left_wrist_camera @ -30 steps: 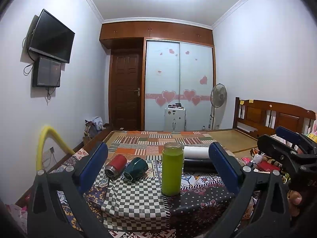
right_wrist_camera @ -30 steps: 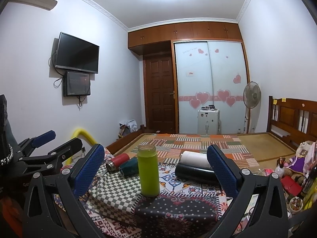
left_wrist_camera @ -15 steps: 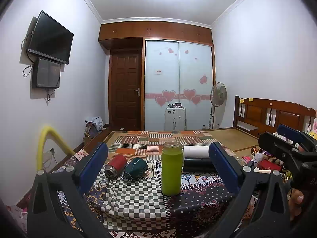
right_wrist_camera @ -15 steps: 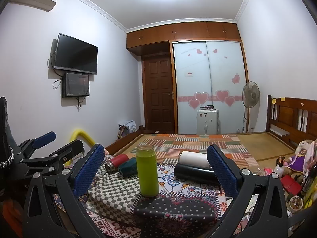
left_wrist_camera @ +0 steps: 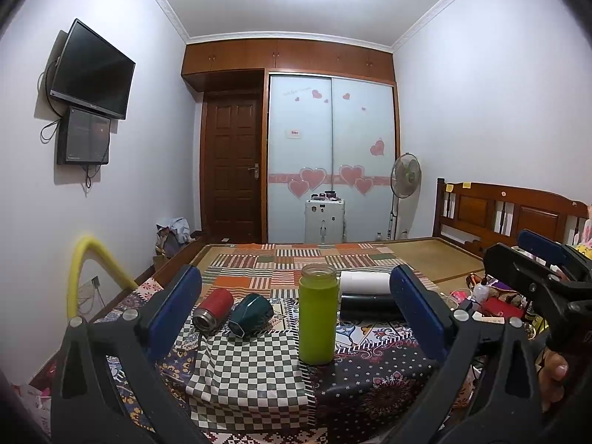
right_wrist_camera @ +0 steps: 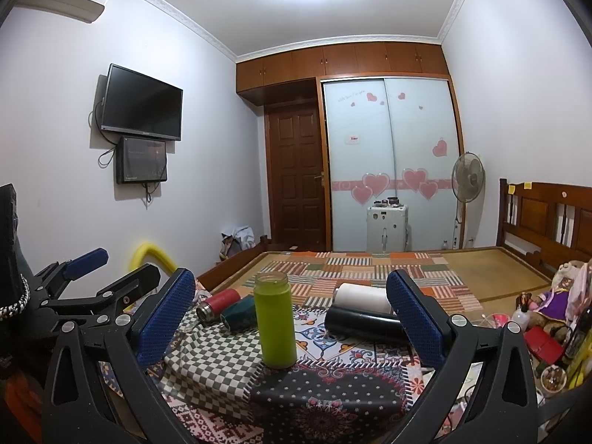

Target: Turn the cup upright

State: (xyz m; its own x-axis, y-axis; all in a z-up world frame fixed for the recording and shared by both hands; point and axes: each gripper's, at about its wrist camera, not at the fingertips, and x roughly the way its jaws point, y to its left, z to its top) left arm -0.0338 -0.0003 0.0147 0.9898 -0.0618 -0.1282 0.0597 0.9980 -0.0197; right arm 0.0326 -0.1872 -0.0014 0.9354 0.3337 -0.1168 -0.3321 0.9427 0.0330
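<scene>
A lime-green cup (left_wrist_camera: 318, 314) (right_wrist_camera: 275, 322) stands upright, open mouth up, on the patterned cloth. A red cup (left_wrist_camera: 214, 308) (right_wrist_camera: 218, 305), a dark green cup (left_wrist_camera: 251, 313) (right_wrist_camera: 238, 313), a white cup (left_wrist_camera: 364, 283) (right_wrist_camera: 360, 298) and a black cup (left_wrist_camera: 368, 307) (right_wrist_camera: 364, 323) lie on their sides behind it. My left gripper (left_wrist_camera: 296, 307) is open and empty, held back from the cups. My right gripper (right_wrist_camera: 290, 314) is open and empty too; it also shows at the right edge of the left wrist view (left_wrist_camera: 536, 262).
The patchwork cloth (left_wrist_camera: 251, 377) covers the table's near edge. A bed mat (right_wrist_camera: 481, 270) lies beyond. Toys and small clutter (right_wrist_camera: 547, 318) sit at the right. A yellow foam hoop (left_wrist_camera: 83, 273) stands at the left. A fan (right_wrist_camera: 468, 181) and wardrobe are far behind.
Both views have drifted very slightly. The cups have not moved and both grippers stay open.
</scene>
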